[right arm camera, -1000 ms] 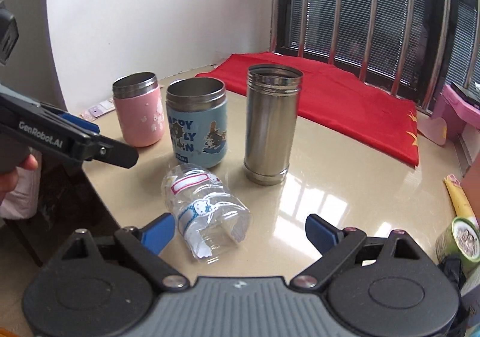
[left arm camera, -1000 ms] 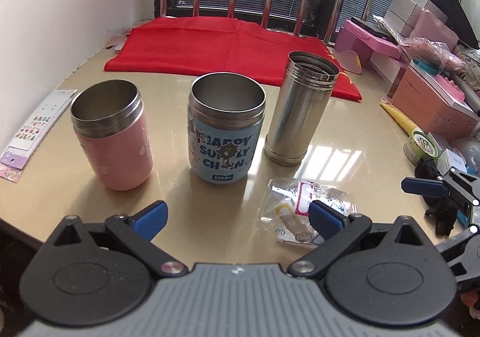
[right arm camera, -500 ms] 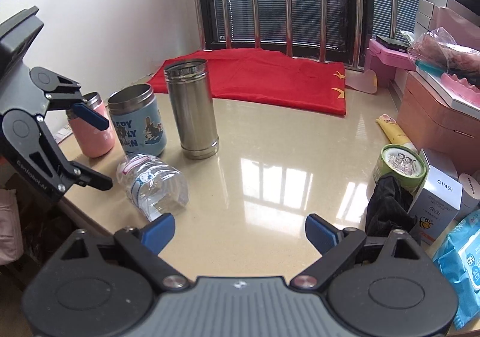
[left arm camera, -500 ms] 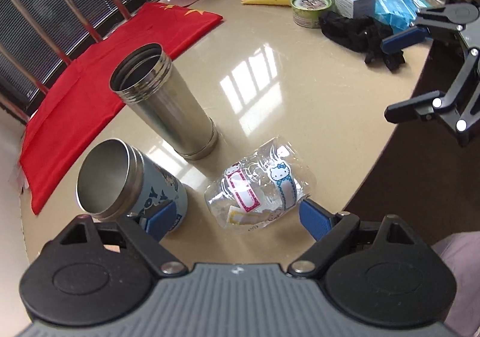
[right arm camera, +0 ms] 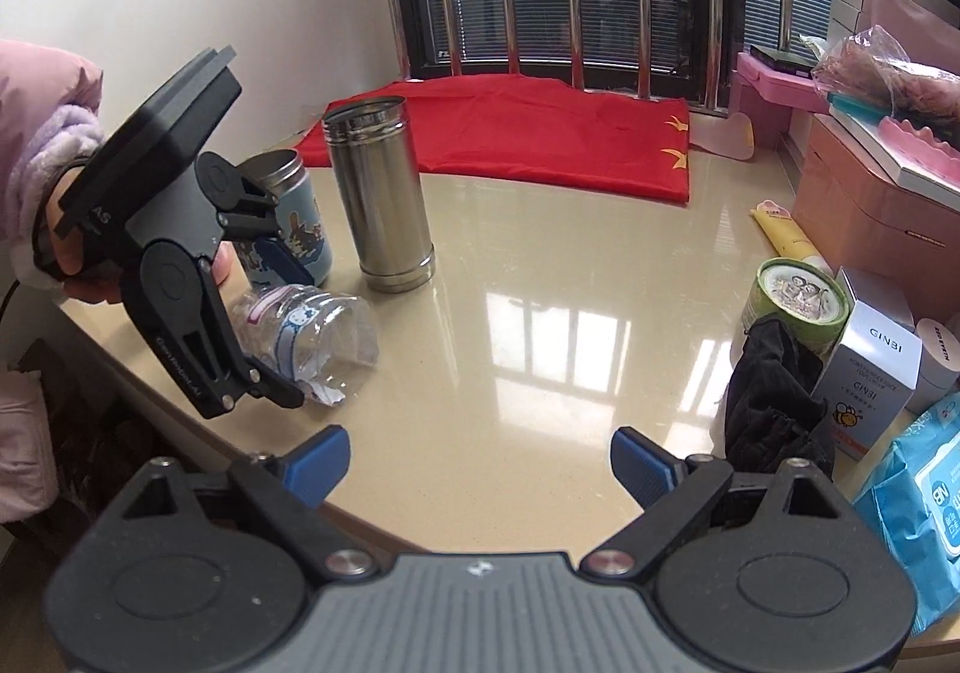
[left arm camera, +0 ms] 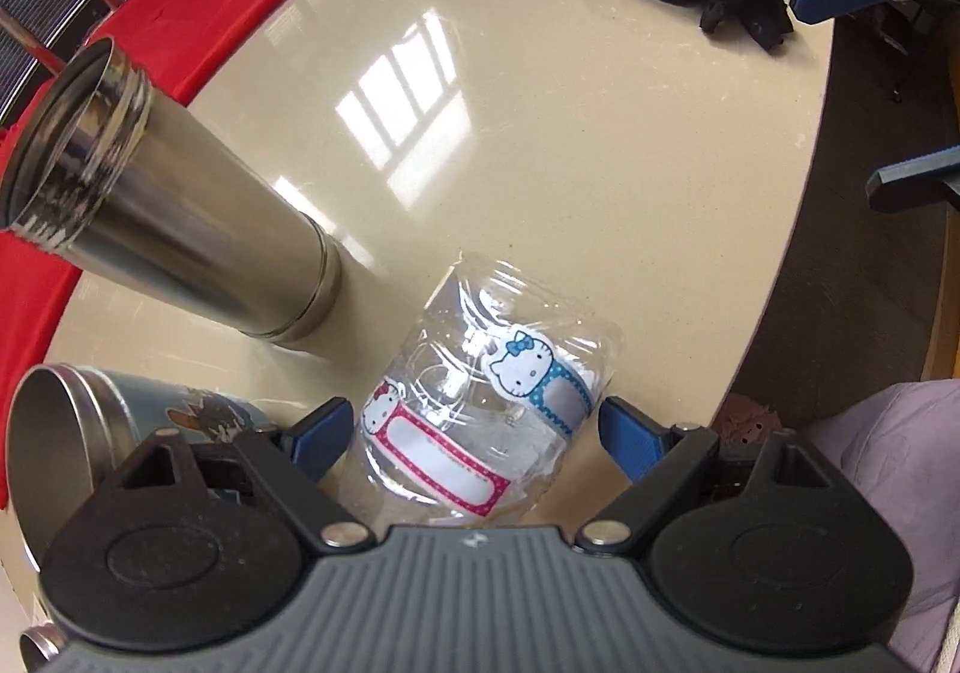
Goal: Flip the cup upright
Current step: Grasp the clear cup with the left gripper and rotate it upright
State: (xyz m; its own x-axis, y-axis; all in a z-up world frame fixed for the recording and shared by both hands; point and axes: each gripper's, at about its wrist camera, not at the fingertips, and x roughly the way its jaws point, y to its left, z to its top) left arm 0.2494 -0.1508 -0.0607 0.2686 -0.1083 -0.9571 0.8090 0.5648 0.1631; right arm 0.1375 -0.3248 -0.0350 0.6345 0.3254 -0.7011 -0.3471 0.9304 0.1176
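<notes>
A clear plastic cup [left arm camera: 480, 403] with Hello Kitty stickers lies on its side near the table's front edge; it also shows in the right wrist view [right arm camera: 312, 331]. My left gripper [left arm camera: 474, 439] is open, with its blue fingers on either side of the cup and not pressing it. From the right wrist view the left gripper [right arm camera: 264, 313] straddles the cup from the left. My right gripper [right arm camera: 480, 463] is open and empty, over the table's near edge, well right of the cup.
A tall steel flask [right arm camera: 381, 205] and a blue printed steel cup [right arm camera: 294, 217] stand just behind the lying cup. A red cloth [right arm camera: 510, 133] lies at the back. A black cloth [right arm camera: 774, 391], a round tin [right arm camera: 798, 295] and boxes [right arm camera: 870, 373] crowd the right side.
My left gripper swung down and closed in on the lying cup, so its fingers now flank it. My right gripper drew back to the right, away from the cup.
</notes>
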